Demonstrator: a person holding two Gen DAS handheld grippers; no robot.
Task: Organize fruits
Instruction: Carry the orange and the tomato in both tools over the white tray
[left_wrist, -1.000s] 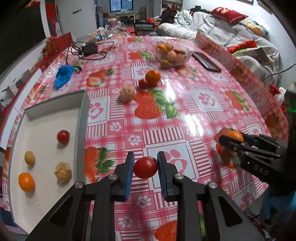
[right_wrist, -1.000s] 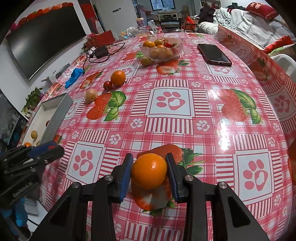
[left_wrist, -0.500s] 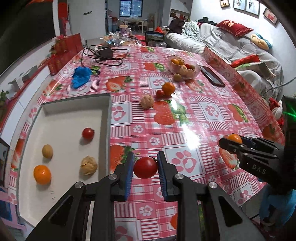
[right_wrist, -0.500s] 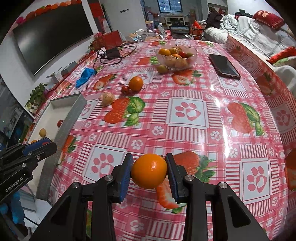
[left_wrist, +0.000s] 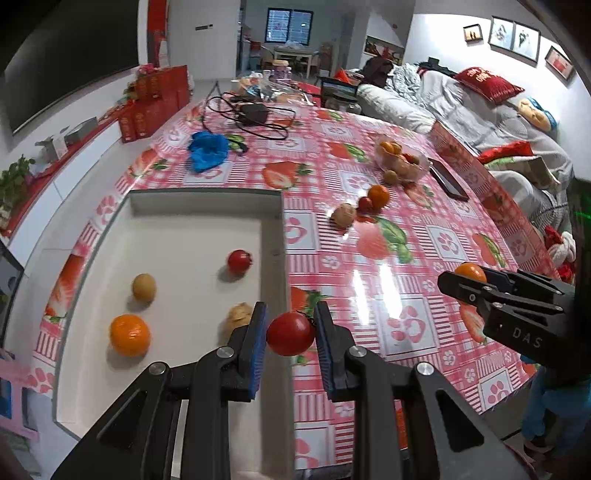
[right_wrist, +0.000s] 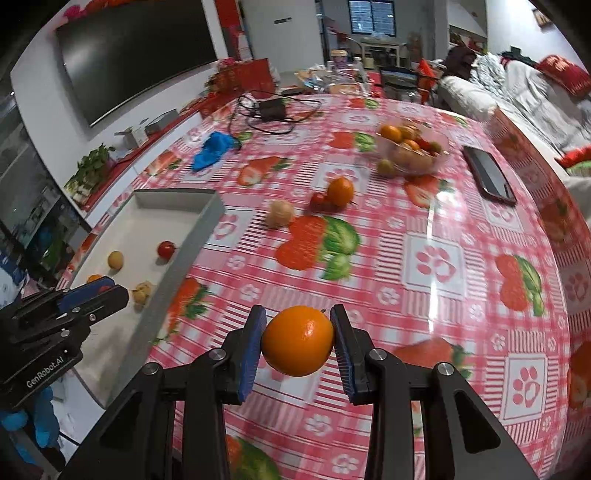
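My left gripper (left_wrist: 290, 334) is shut on a red tomato (left_wrist: 290, 333), held in the air over the right wall of the white tray (left_wrist: 273, 236). My right gripper (right_wrist: 297, 339) is shut on an orange (right_wrist: 297, 340) above the tablecloth; it also shows at the right of the left wrist view as the right gripper (left_wrist: 463, 282). In the tray lie a tomato (left_wrist: 239, 260), a brownish round fruit (left_wrist: 144, 287), an orange (left_wrist: 130, 334) and a walnut-like fruit (left_wrist: 240, 313). On the cloth sit a walnut-like fruit (right_wrist: 280, 213), a small tomato (right_wrist: 317, 199) and an orange (right_wrist: 340, 191).
A clear bowl of mixed fruit (right_wrist: 412, 147) stands at the far side, with a dark phone (right_wrist: 489, 178) to its right. A blue cloth (right_wrist: 214, 147) and a black charger with cables (right_wrist: 271, 109) lie at the back left. The table edge drops off at the right.
Both grippers rose and moved left toward the tray with their fruit still held. The tray now fills much more of the left wrist view, and the left jaws hang over its right wall.
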